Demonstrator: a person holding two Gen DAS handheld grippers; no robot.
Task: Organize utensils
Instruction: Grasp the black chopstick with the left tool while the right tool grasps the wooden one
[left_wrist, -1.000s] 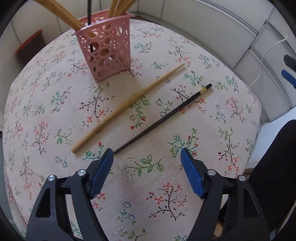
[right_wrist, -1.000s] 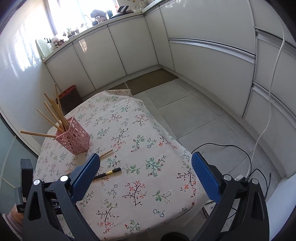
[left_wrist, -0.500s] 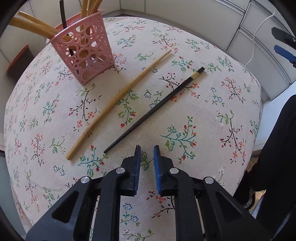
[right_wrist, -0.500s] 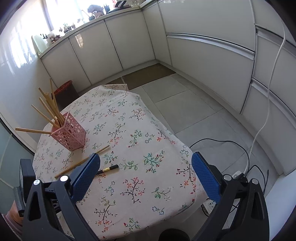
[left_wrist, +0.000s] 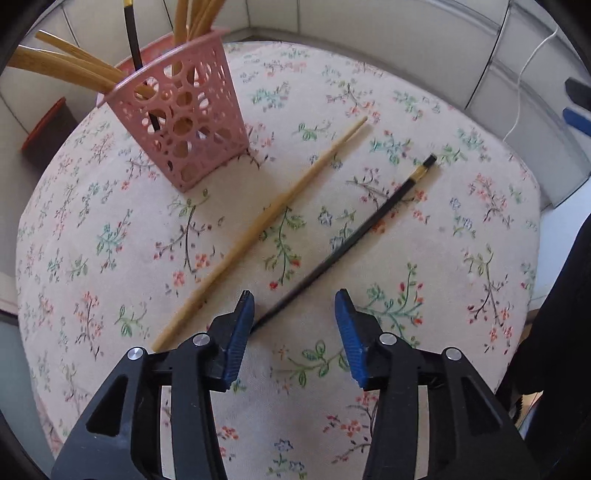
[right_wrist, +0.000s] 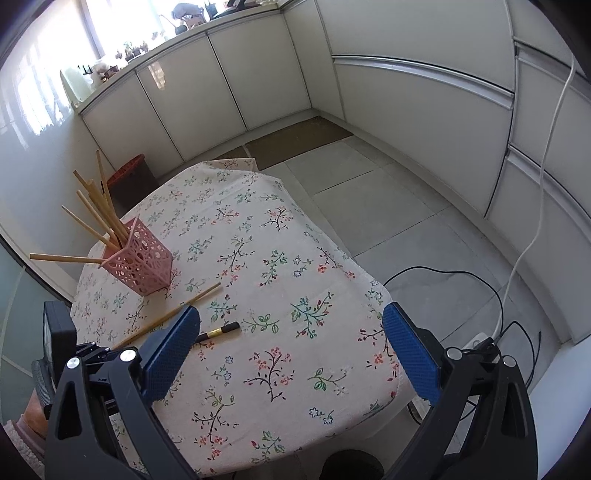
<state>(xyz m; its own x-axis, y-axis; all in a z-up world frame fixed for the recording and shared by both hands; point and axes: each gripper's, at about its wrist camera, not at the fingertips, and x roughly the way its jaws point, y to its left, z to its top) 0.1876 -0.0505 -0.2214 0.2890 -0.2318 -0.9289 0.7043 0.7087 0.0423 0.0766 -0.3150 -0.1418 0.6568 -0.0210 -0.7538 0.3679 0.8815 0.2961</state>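
A pink perforated basket (left_wrist: 184, 122) (right_wrist: 142, 262) stands on the floral tablecloth (left_wrist: 369, 258) and holds several wooden chopsticks and one black one. Two chopsticks lie loose on the cloth: a wooden chopstick (left_wrist: 266, 221) (right_wrist: 173, 314) and a black chopstick (left_wrist: 351, 240) (right_wrist: 221, 331) with a gold band. My left gripper (left_wrist: 293, 299) points down at the black chopstick's near tip, which lies between the jaws close to the left pad without being pressed. Its jaws are opening. My right gripper (right_wrist: 291, 321) hovers wide open and empty over the table's near side.
The table's edge drops off at right to a tiled floor with cables (right_wrist: 480, 288) and a power strip. A dark bin with a red rim (right_wrist: 129, 173) stands behind the table. White cabinets line the walls.
The left jaws went from wide apart to nearly shut and have parted again. The left gripper now sits closer over the black chopstick's near tip. The right gripper has barely moved.
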